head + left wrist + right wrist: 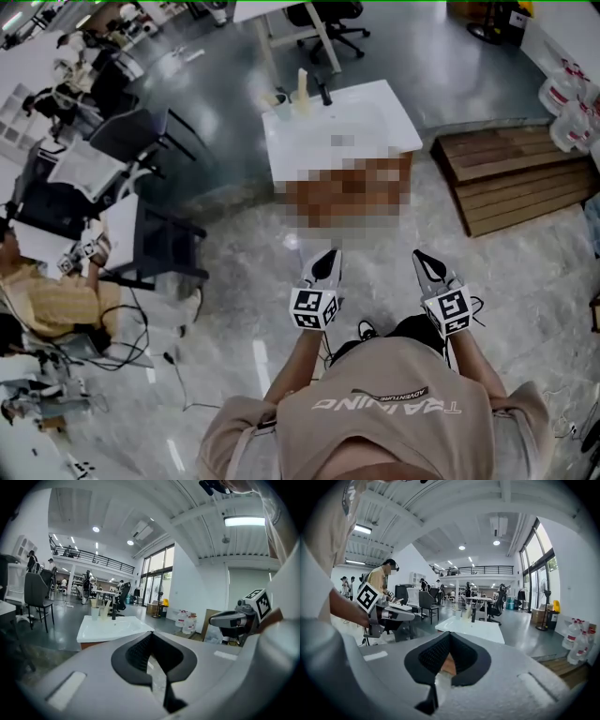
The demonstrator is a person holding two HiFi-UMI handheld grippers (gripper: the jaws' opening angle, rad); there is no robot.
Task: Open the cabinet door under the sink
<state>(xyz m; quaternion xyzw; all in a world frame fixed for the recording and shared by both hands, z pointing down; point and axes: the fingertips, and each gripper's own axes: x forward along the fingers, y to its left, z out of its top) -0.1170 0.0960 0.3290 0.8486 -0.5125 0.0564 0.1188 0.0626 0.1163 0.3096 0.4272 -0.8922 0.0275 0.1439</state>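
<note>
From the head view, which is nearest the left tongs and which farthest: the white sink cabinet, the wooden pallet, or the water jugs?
1. sink cabinet: straight ahead of the left tongs.
2. wooden pallet: on the floor, off to the right of the cabinet.
3. water jugs: beyond the pallet, at the far right edge.

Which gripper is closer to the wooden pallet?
Right. The right gripper is below and left of the wooden pallet; the left gripper is farther left, before the sink.
</note>
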